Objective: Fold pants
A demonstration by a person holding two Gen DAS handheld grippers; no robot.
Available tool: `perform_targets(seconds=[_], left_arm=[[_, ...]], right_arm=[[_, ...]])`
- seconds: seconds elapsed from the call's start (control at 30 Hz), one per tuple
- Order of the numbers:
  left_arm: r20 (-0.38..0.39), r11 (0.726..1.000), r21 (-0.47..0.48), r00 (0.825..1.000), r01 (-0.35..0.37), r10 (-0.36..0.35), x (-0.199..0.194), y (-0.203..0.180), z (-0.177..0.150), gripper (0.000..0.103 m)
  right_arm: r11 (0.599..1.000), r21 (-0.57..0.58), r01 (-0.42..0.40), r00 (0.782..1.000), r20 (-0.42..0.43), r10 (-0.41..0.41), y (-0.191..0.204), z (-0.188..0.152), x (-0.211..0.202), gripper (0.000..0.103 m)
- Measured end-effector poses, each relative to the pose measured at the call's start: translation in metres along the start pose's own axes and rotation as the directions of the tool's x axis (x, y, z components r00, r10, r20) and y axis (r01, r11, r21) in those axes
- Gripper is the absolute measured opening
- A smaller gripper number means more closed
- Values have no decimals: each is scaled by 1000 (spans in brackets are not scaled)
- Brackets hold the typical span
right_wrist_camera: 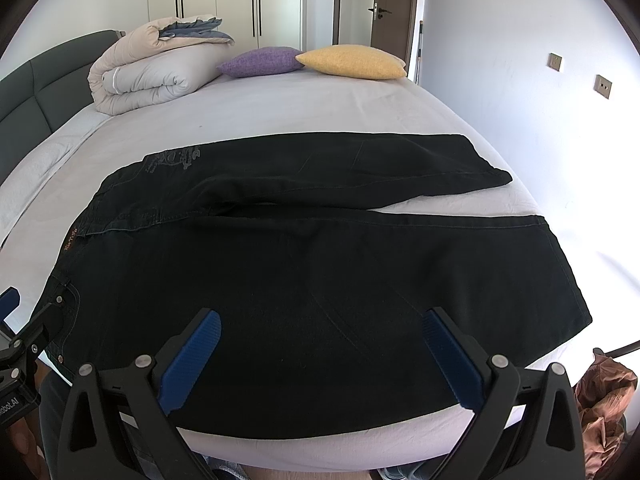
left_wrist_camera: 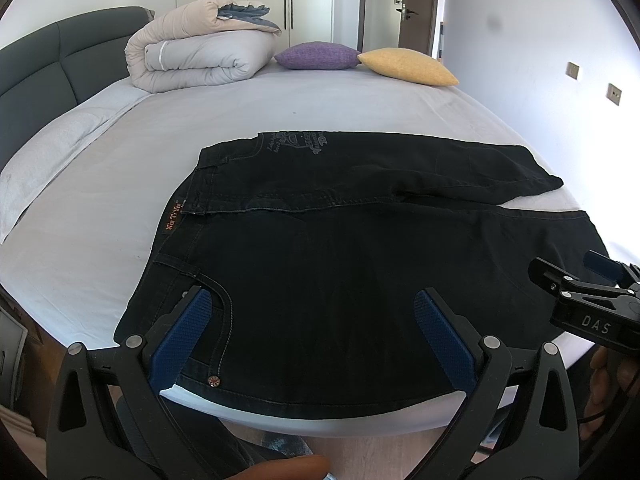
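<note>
The lower rim of each view is filled by the gripper frames, which cover the near edge of the bed (left_wrist_camera: 100, 184). The embroidered print near the pants' far pocket and the orange waistband label are too small to read. The right side of the right wrist view is overexposed, so the sheet there shows no detail.

The black pants (left_wrist_camera: 340, 260) lie flat on the pale sheet at the near edge of the bed, both legs spread out. The fabric is dark denim with light contrast stitching; a curved pocket seam and a copper rivet show near the left gripper. The far leg is slightly rumpled at its hem; a narrow wedge of sheet separates the two legs toward the hems.

The long axis runs left to right across both views: waistband at the left, hems at the right.

The left gripper (left_wrist_camera: 312, 344) has its blue-padded fingers spread wide above the waist and hip area, pinching nothing. The right gripper (right_wrist_camera: 320, 360) is likewise spread wide above the near leg, holding nothing.

A folded duvet (left_wrist_camera: 196, 48), a purple cushion (left_wrist_camera: 318, 55) and a yellow cushion (left_wrist_camera: 408, 66) sit at the far side of the bed.
</note>
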State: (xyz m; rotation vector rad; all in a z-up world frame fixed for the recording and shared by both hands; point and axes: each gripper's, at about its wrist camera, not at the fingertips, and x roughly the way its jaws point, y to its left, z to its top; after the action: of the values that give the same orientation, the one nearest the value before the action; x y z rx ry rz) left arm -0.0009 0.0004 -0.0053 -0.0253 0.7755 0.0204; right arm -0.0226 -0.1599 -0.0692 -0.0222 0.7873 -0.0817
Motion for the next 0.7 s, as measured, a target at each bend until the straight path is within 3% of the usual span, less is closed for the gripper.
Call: perform_targets(seconds=[0.7], left_arm=[[-1,1000,-2,1000,2,-2,1,0,0,103]], right_arm=[[1000,-1,0,1000,-3,0,2,-3,3,103]])
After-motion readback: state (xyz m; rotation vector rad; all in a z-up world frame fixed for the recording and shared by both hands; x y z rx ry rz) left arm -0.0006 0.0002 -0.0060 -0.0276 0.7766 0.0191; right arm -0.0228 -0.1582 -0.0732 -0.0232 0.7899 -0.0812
